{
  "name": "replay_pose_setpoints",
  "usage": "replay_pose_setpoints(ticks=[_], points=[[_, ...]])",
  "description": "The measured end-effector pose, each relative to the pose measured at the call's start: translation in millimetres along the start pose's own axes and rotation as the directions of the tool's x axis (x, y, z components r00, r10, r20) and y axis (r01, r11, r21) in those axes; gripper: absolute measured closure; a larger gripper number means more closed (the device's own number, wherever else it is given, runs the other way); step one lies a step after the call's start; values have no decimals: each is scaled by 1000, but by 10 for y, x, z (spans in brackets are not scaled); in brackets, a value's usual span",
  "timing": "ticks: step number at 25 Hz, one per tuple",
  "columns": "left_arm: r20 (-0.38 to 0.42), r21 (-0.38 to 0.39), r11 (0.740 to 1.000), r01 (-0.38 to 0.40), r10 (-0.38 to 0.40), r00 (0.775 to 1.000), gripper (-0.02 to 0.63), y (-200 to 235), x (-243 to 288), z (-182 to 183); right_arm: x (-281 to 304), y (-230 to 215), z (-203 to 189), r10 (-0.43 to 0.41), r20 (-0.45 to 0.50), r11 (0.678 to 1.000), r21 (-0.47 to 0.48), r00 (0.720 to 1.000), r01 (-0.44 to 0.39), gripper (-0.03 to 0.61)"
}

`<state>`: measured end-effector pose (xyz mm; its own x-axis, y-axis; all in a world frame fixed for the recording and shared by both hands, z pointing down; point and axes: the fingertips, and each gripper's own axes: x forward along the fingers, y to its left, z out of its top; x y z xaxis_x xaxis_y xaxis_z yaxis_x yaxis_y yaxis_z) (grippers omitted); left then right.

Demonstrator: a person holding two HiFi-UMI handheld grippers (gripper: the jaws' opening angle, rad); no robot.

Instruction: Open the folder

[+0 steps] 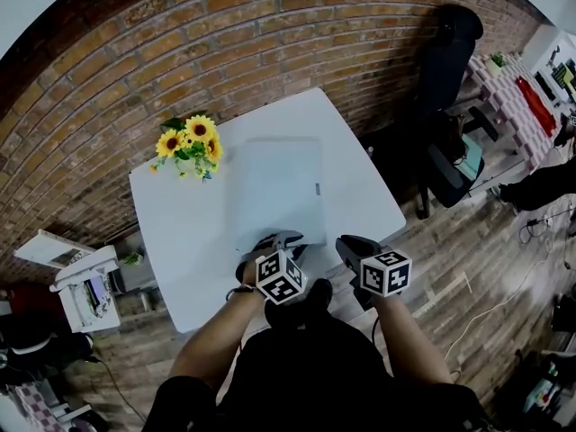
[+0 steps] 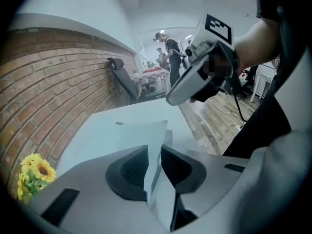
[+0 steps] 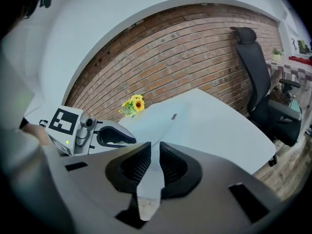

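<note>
White table [image 1: 180, 241] below, and the pale folder [image 1: 279, 187] lies flat on its middle, running down to the near edge. Left gripper [image 2: 155, 152] is pinched on a thin sheet of the folder at that near edge. Right gripper [image 3: 155, 152], just beside it, is clamped on the same edge, which leaf I can't tell. My read: they want separate leaves, one pinning low, one lifting slowly, or the whole folder rises

soft even indoor light, faint shadows, fisheye warping, dark vignetted corners
</note>
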<state>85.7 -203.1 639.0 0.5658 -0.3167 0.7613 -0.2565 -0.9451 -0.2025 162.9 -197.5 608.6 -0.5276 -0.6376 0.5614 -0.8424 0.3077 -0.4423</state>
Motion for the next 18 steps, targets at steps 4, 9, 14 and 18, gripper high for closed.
replay_pose_setpoints(ticks=[4,9,14,18], points=[[1,-11,1000,-8,8,1000,531,23,-37,7,190,-33,-115,4,-64,1000,-25,998,-6,502],[31,-29,998,-58,58,998,549,85,-140,50,423,17,-194,20,-120,997,-72,993,-29,483],[46,-42,994,-96,98,994,557,151,-212,55,633,107,-193,41,-149,990,-127,988,-61,480],[34,-61,992,-109,111,993,558,190,-236,-11,755,129,-252,23,-195,978,-199,981,-62,490]])
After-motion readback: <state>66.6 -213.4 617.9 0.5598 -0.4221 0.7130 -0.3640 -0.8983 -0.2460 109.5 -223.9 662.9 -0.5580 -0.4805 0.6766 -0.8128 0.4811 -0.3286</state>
